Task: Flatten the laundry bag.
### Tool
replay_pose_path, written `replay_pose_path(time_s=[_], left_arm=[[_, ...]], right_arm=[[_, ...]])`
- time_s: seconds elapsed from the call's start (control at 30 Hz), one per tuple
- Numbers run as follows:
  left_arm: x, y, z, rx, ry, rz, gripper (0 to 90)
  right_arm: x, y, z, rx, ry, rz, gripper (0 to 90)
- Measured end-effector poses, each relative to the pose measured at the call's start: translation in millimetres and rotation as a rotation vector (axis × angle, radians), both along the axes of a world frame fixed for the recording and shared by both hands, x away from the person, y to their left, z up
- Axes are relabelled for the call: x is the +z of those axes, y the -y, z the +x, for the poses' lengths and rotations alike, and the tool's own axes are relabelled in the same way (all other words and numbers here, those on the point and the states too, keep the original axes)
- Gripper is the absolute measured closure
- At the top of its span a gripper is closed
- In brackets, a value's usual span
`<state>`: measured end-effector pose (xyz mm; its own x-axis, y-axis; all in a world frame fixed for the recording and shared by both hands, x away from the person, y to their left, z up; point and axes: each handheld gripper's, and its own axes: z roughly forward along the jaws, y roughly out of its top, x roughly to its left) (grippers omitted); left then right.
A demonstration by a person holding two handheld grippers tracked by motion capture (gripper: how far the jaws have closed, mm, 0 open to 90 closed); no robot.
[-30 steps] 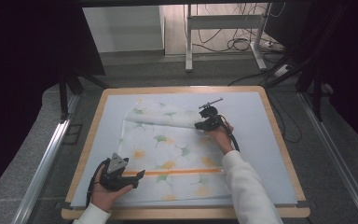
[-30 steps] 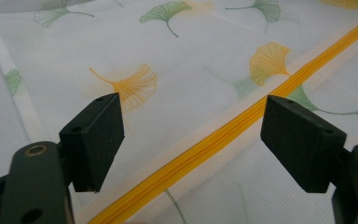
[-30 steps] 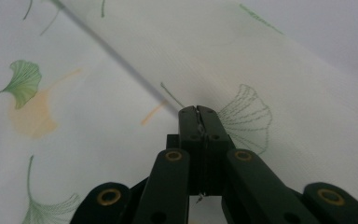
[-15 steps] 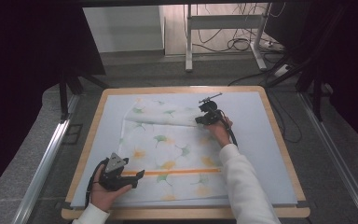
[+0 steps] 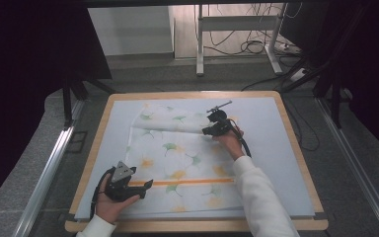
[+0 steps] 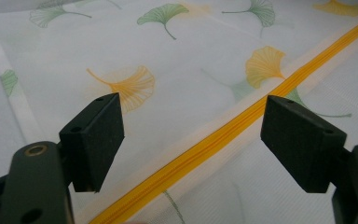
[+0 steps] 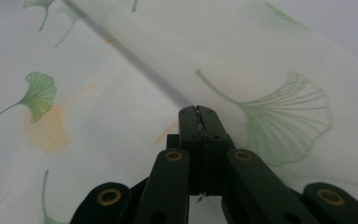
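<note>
Right gripper [image 5: 212, 129] fingers clamped on cloth [image 5: 177, 163] edge, 1 o'clock on tabletop [image 5: 286, 163]; fold toward 7, keep low (thin fabric slips). Left gripper [image 5: 145, 184] fingers apart over yellow zipper [image 6: 223, 135], 7 o'clock; press hem.

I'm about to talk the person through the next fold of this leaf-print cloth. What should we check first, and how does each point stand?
1. Right gripper shut on the cloth: ok, jaws closed with a sliver of fabric between them.
2. Left gripper free to grasp: ok, jaws wide open above the orange stripe.
3. Far edge folded over: ok, a flap lies over the cloth.
4. Cloth lies within the table: ok.
5. Grip firmness: cannot tell.
</note>
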<state>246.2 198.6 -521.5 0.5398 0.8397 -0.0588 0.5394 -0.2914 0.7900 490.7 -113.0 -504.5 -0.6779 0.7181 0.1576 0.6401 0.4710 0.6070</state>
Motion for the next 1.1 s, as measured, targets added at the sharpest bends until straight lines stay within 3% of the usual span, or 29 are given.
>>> replay_pose_path(time_s=[0.17,0.4,0.73,0.83,1.1], left_arm=[[-0.4,0.0,0.3,-0.003,-0.002,0.003,21.1],[-0.3,-3.0,1.9,0.002,-0.001,-0.001,21.1],[0.4,-3.7,1.0,-0.004,0.003,-0.002,21.1],[0.2,-3.7,1.6,-0.005,0.003,-0.003,21.1],[0.5,-1.5,1.3,-0.007,0.003,0.001,21.1]], right_arm=[[-5.4,-7.2,2.2,0.007,0.001,-0.029,88.9],[-8.8,-3.8,20.6,-0.076,0.035,-0.058,89.0],[0.1,-3.7,41.0,-0.167,0.074,-0.027,89.0],[3.6,-5.9,37.2,-0.134,0.066,-0.007,89.0],[1.2,-10.1,28.5,-0.072,0.042,-0.016,88.9]])
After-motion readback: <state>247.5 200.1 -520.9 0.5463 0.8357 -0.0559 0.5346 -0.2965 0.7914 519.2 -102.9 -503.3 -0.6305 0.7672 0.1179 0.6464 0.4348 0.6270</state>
